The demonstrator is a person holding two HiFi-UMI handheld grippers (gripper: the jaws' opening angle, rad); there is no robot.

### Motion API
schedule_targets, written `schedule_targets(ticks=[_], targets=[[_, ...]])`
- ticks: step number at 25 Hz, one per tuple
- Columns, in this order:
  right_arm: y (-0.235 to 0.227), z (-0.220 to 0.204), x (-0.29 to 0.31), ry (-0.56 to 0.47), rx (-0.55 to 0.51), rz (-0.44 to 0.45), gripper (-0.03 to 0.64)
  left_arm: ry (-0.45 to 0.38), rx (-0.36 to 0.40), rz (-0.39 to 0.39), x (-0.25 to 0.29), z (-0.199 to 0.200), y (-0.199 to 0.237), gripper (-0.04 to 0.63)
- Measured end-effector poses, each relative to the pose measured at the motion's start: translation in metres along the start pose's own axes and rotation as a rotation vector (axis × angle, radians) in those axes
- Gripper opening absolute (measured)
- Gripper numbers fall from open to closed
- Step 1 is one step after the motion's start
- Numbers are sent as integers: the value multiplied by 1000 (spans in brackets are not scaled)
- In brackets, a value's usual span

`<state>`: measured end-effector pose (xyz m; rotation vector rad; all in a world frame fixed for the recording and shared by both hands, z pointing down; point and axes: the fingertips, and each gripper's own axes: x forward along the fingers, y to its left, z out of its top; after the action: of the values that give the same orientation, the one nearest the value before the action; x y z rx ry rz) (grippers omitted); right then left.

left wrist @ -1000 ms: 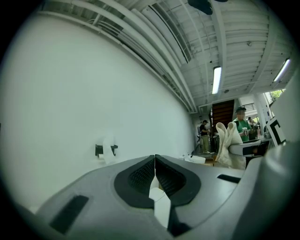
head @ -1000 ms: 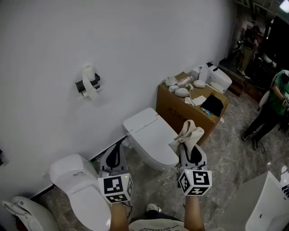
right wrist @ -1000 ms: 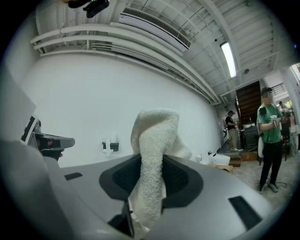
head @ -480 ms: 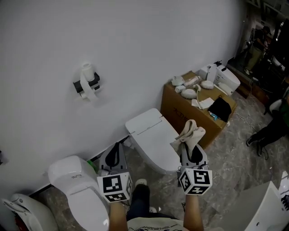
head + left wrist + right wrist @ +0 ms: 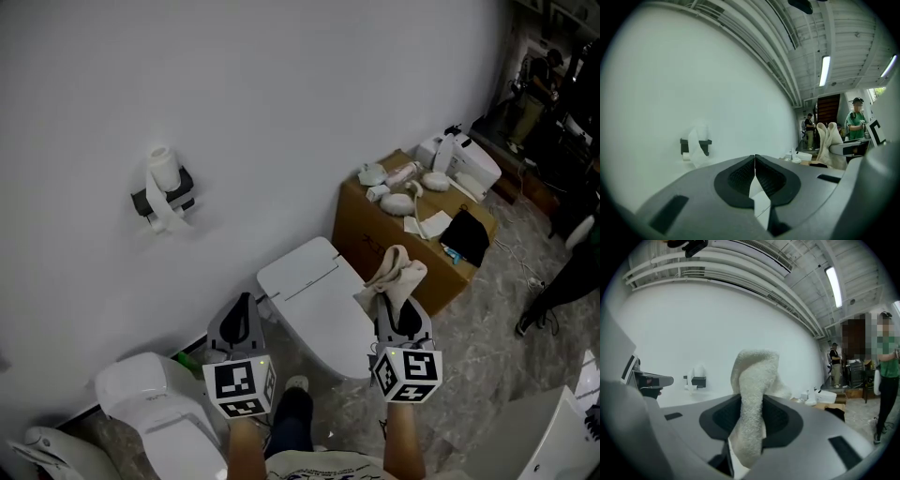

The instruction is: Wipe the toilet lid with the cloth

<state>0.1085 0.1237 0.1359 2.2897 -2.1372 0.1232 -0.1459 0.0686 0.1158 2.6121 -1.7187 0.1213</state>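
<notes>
A white toilet with its lid (image 5: 314, 286) closed stands against the wall at the middle of the head view. My right gripper (image 5: 396, 307) hovers over the lid's right edge, shut on a cream cloth (image 5: 397, 272) that sticks up between its jaws. That cloth (image 5: 752, 423) fills the middle of the right gripper view, pinched by my right gripper (image 5: 751, 417). To the left of the toilet my left gripper (image 5: 241, 319) is shut with nothing in it; its pads meet in the left gripper view, where my left gripper (image 5: 754, 173) faces the wall.
A second white toilet (image 5: 155, 398) stands at lower left. A toilet-paper holder (image 5: 161, 197) hangs on the wall. A cardboard box (image 5: 412, 234) with loose items stands right of the toilet. People stand at the far right (image 5: 572, 272). The rim of a white fixture (image 5: 539, 441) shows at lower right.
The view has shifted slightly, so the toilet and box sit a bit higher and the paper holder further left. Both grippers keep their places; the cloth stays held.
</notes>
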Motion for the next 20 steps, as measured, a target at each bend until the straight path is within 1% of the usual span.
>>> schedule_targets(ticks=[11, 16, 20], targets=[[5, 3, 143, 27, -2, -36, 124, 29, 3, -46, 140, 0, 51, 9], [5, -6, 190, 52, 2, -53, 123, 50, -3, -74, 191, -8, 64, 9], [2, -15, 218, 73, 3, -71, 124, 73, -4, -95, 222, -18, 70, 9]])
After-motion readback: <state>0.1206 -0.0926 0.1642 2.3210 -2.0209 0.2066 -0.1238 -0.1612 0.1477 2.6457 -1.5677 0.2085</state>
